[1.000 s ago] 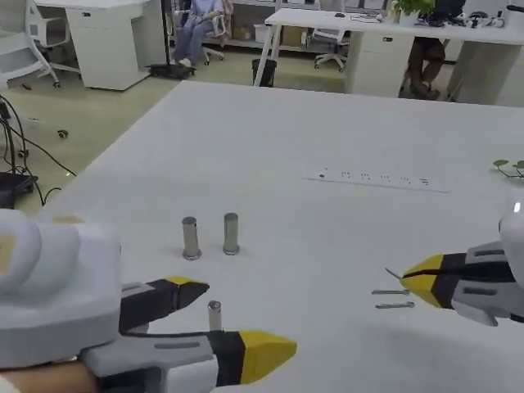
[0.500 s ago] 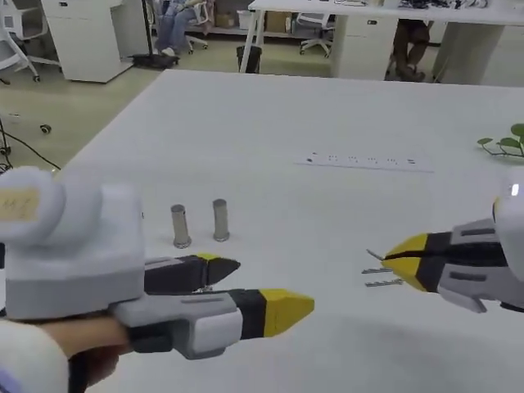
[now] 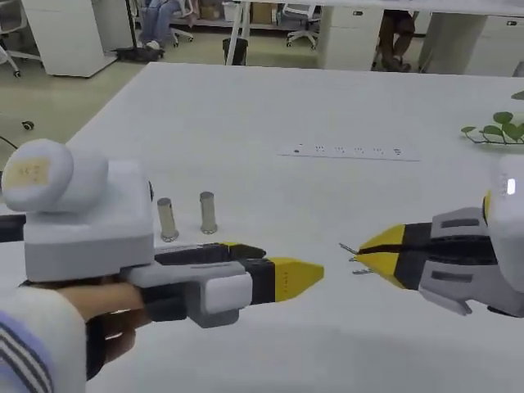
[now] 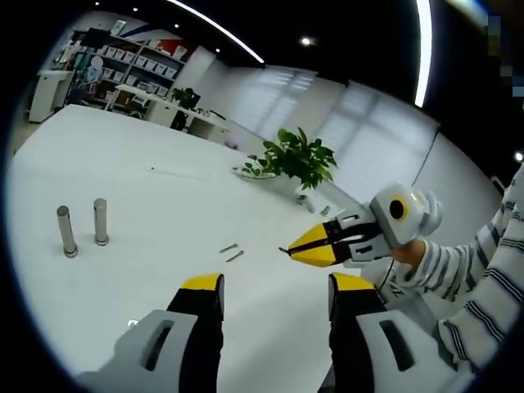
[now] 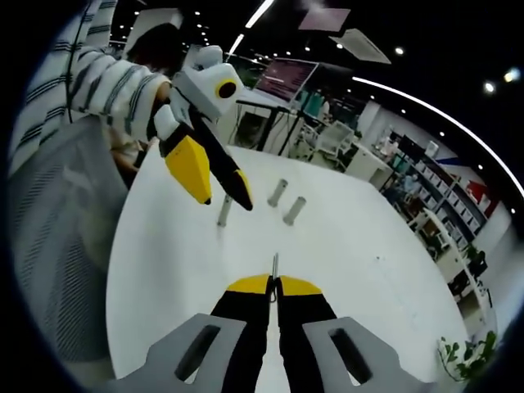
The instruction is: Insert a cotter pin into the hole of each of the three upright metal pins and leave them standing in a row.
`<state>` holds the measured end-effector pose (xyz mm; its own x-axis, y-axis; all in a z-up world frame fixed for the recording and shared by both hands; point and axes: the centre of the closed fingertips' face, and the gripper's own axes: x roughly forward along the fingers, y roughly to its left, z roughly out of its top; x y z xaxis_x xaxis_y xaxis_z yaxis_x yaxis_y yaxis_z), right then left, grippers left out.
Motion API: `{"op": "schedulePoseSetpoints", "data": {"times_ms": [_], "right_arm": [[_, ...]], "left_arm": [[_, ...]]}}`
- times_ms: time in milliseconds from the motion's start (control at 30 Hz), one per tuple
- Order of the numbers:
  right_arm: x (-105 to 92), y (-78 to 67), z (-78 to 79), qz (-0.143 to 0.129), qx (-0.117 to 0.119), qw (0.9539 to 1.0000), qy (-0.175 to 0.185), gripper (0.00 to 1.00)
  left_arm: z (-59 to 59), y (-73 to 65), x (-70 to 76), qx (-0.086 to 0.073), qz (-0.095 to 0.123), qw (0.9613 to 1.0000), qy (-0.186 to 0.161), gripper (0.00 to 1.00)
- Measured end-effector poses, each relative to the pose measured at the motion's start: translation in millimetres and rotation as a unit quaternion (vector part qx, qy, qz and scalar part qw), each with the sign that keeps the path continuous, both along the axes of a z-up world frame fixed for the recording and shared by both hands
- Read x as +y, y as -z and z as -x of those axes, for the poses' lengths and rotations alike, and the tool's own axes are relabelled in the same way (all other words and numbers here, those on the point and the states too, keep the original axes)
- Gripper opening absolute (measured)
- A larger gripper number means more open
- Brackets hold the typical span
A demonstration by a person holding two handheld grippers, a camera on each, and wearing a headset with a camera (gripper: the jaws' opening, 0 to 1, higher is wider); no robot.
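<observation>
Markings on the power strip are too small to be read, tbh. On its near side, two plain steel metal pins are stood upright side by side. A third metal pin is seen by the left gripper, which is spread wide and empty. A thin cotter pin is pinched in the right gripper, and two spare cotter pins are laid flat nearby.
</observation>
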<state>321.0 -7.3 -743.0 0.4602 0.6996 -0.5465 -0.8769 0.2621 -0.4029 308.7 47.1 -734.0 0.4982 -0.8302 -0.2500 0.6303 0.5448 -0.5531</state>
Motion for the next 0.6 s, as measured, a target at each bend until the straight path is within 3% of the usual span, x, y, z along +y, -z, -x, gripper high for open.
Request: {"op": "schedulePoseSetpoints", "data": {"times_ms": [167, 267, 400, 600], "right_arm": [[7.0, -0.3, 10.9, 0.008, -0.012, 0.9997, -0.018, 0.03], [10.8, -0.6, 15.7, 0.012, -0.017, 0.9994, -0.028, 0.03], [15.2, -0.6, 19.7, 0.014, -0.02, 0.999, -0.037, 0.03], [19.3, -2.0, 23.9, 0.022, -0.029, 0.998, -0.052, 0.03]], "left_arm": [[0.8, 0.0, -4.7, 0.014, 0.012, 0.9998, 0.005, 0.39], [2.6, -1.2, -8.1, 0.018, 0.019, 0.9996, 0.013, 0.39], [6.8, -0.2, -12.9, 0.039, 0.033, 0.9984, 0.026, 0.32], [9.9, 2.7, -14.0, 0.055, 0.034, 0.9973, 0.036, 0.23]]}}
